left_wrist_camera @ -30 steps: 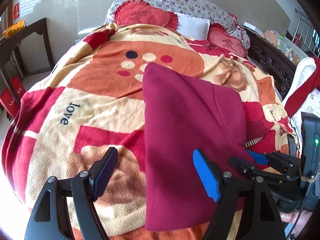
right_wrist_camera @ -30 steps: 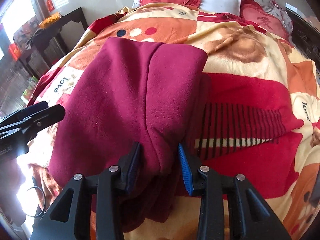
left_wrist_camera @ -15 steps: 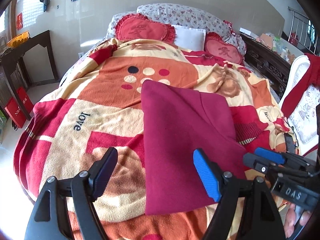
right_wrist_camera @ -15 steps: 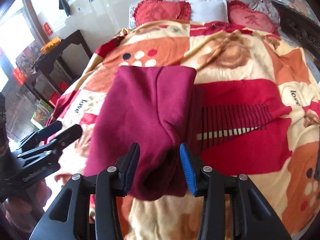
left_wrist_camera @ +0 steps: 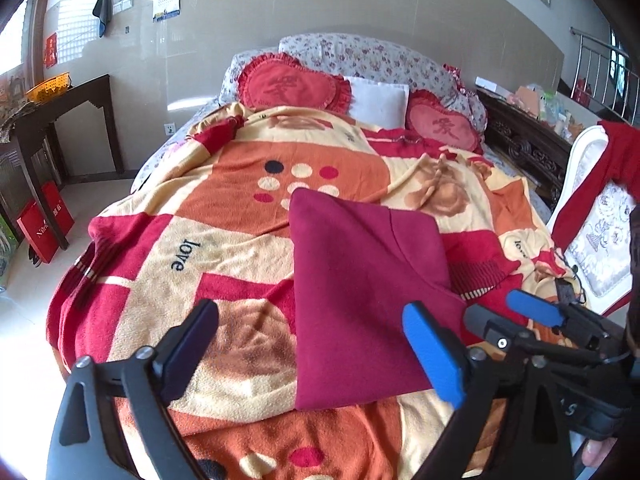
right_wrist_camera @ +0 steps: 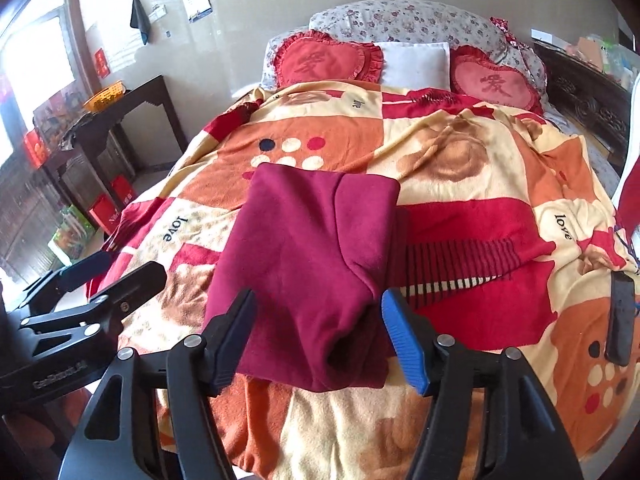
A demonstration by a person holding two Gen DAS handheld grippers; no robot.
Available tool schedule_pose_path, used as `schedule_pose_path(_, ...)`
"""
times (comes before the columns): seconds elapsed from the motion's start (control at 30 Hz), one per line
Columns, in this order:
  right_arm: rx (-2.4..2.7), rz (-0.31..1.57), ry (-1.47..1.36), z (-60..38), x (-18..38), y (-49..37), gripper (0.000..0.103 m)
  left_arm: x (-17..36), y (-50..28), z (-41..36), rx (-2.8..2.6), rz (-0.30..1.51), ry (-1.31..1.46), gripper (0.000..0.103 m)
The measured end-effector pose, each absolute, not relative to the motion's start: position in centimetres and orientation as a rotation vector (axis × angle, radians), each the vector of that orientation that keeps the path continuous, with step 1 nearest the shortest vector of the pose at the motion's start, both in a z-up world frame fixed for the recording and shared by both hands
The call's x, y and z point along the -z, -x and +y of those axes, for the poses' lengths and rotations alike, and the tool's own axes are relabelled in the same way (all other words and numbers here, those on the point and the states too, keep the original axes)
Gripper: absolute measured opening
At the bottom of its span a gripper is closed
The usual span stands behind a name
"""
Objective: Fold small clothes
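Right fingers: the right gripper has its jaws spreading apart; the near folded edge of the maroon garment shows between the black pad and the blue pad, but neither pad presses on it.
Left fingers: the left gripper is opening to a wide spread, nothing pinched; the cloth's near left corner lies in the gap below, apart from both pads.
Garment, place: it lies folded on the patterned blanket near the foot of the bed, long axis running away from the cameras.
Garment, shape: a flat panel on the left, a thicker rolled-over fold along the right side, with an open tube-like end facing the right wrist camera.
Likely handling: soft, fleecy, light; it looks limp enough to sag from any single pinch, and the layers could slide apart if only the top one is caught.
Where to take hold: judged best at the two near corners, pinching through all layers, the thick right fold needing a wider bite.
Risk: the fuzzy blanket beneath may get nipped with the cloth.
Surroundings: heart cushions sit far off at the headboard.
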State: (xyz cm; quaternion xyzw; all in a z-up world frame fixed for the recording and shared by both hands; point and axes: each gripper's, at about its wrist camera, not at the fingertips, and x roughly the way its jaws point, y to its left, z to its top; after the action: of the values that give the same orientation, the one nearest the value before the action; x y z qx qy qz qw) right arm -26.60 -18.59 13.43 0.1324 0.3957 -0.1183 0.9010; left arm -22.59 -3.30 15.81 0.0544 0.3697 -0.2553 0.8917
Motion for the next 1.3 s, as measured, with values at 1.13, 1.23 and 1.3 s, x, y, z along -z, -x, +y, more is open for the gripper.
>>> schedule_pose_path(1.13, 0.263, 0.795, -0.24, -17.7, -15.0, 27.0, 0.046, -17.2, 23.1, -2.0, 0.482, 0.736, -0.105, 0.098)
schedule_pose_path(1.23, 0.26, 0.798, -0.238, -17.7, -14.9, 26.8, 0.046, -17.2, 23.1, -2.0, 0.48, 0.734, -0.105, 0.098)
schedule_pose_path(1.3, 0.259, 0.8, -0.237, -17.7, -14.9, 26.7, 0.046, -17.2, 23.1, -2.0, 0.48, 0.735, -0.105, 0.098)
